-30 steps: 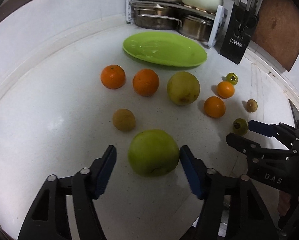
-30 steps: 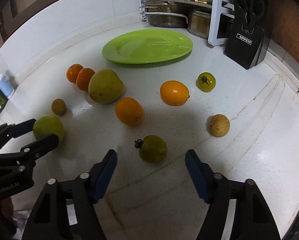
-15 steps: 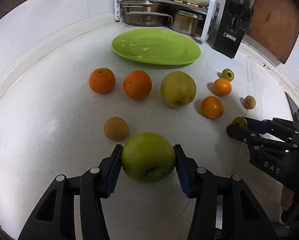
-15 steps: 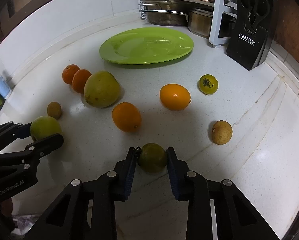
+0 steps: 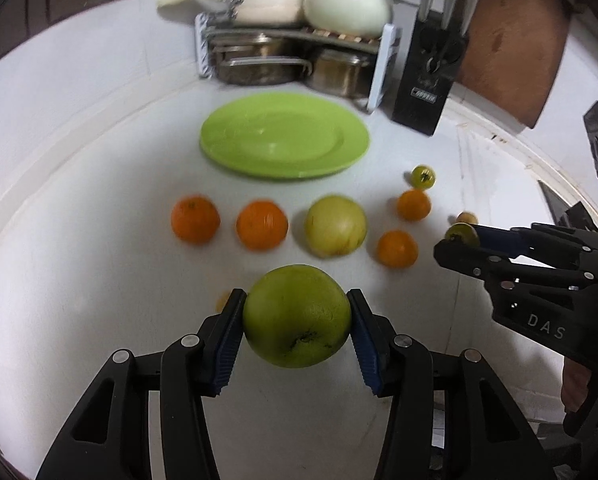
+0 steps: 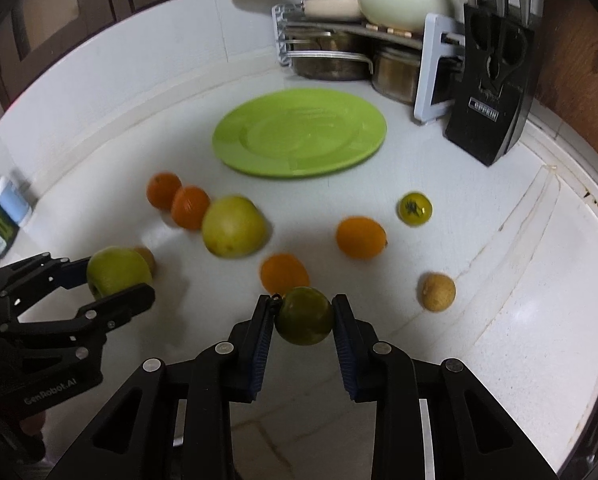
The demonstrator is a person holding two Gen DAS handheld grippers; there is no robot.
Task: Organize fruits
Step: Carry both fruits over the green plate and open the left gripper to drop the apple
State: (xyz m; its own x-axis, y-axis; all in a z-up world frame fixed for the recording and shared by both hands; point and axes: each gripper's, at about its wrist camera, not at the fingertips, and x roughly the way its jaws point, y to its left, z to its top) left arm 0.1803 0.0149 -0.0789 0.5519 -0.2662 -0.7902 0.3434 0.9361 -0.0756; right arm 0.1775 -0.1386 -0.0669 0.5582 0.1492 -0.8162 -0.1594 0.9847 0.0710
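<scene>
My left gripper (image 5: 297, 318) is shut on a large green apple (image 5: 297, 316) and holds it above the white counter. My right gripper (image 6: 303, 316) is shut on a small dark green tomato (image 6: 303, 315), also lifted. A green plate (image 5: 285, 136) lies empty at the back, also in the right wrist view (image 6: 299, 136). On the counter lie two oranges (image 5: 195, 219), a yellow-green fruit (image 5: 335, 226), two small orange fruits (image 5: 397, 248), a small green tomato (image 6: 415, 209) and a brown round fruit (image 6: 439, 292).
A pot rack (image 5: 291, 60) with pots and a white kettle stands at the back. A black knife block (image 5: 429, 80) stands right of it. A small brown fruit (image 5: 223, 302) shows behind my left finger. Bottles (image 6: 7, 204) stand at the far left.
Both grippers went from open around their fruits to shut on them, then lifted them off the counter and moved forward toward the plate.
</scene>
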